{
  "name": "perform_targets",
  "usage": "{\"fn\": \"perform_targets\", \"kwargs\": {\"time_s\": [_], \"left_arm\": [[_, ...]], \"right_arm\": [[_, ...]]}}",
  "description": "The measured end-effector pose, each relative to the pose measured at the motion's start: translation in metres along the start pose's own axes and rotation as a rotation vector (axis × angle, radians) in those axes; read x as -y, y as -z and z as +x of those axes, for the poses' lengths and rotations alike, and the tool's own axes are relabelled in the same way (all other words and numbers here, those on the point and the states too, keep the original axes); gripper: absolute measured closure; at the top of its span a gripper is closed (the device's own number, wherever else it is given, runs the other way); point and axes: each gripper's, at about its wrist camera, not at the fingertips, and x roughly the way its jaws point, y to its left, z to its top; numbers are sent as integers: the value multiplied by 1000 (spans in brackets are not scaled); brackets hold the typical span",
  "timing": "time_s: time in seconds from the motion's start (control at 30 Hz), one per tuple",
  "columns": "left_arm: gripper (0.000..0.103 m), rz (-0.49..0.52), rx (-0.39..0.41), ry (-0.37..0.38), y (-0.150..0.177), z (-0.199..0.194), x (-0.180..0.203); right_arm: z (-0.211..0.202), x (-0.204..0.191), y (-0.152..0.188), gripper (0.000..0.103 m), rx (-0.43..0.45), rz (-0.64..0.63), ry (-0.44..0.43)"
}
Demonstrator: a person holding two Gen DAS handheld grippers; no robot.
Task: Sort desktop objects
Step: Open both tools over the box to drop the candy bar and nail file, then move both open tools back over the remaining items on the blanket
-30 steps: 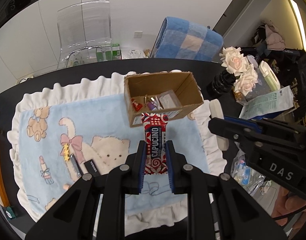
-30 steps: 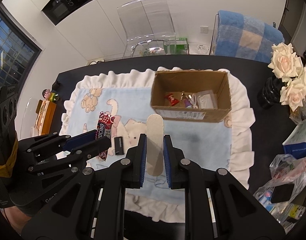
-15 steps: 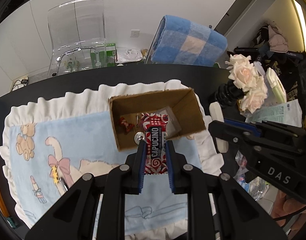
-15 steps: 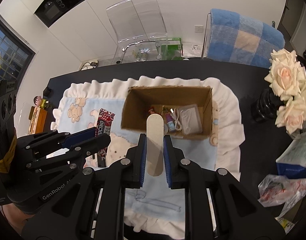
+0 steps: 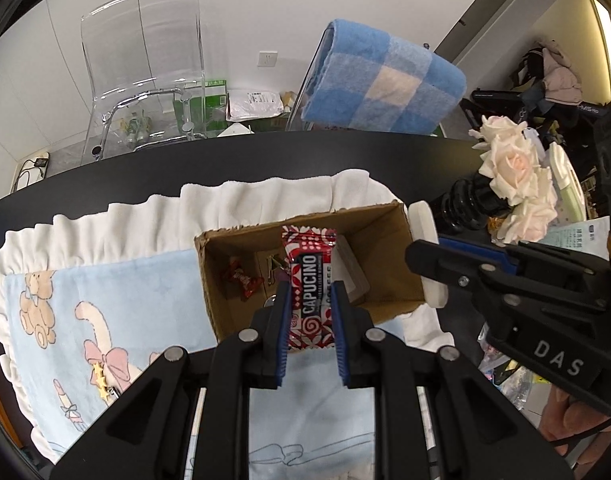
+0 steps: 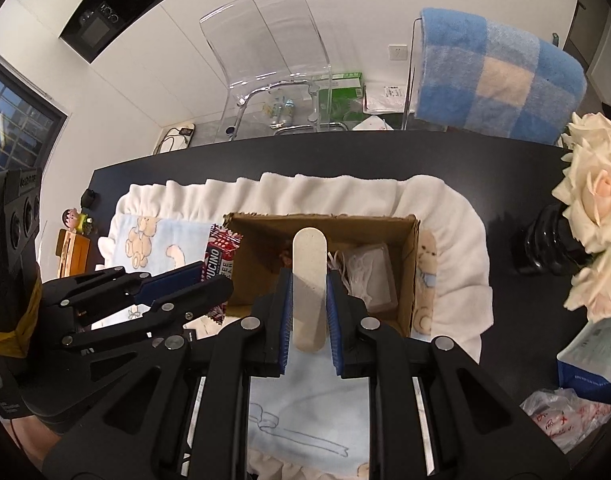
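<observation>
Red candy (image 5: 241, 278) in the cardboard box (image 5: 389, 264) shows only leftward; jaws pinch coffee bar (image 5: 310, 280) and white stick (image 6: 309, 280).

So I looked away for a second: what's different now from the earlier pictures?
Both grippers carried their loads forward over the cardboard box: the left gripper with the Capucino bar, the right gripper with the pale flat stick. Nothing was released; both grips stayed shut. The box's contents and the blanket look unchanged.
</observation>
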Motion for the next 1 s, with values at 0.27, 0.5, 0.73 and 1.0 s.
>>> {"fn": "perform_targets", "kwargs": {"time_s": [0.27,0.5,0.73,1.0], "left_arm": [[84,-2,-12,9,-5,7,-1],[84,-3,-9,12,-3,4,-2],[80,7,2,15,-2,-2,-2],[34,-16,24,-31,1,-11,-12]], "right_arm": [[10,7,-6,86,-9,1,-4],[16,7,-6,86,-11,4,-6],[15,8,-7,86,-17,-6,-11],[7,4,-4,82,-6,-25,48]]}}
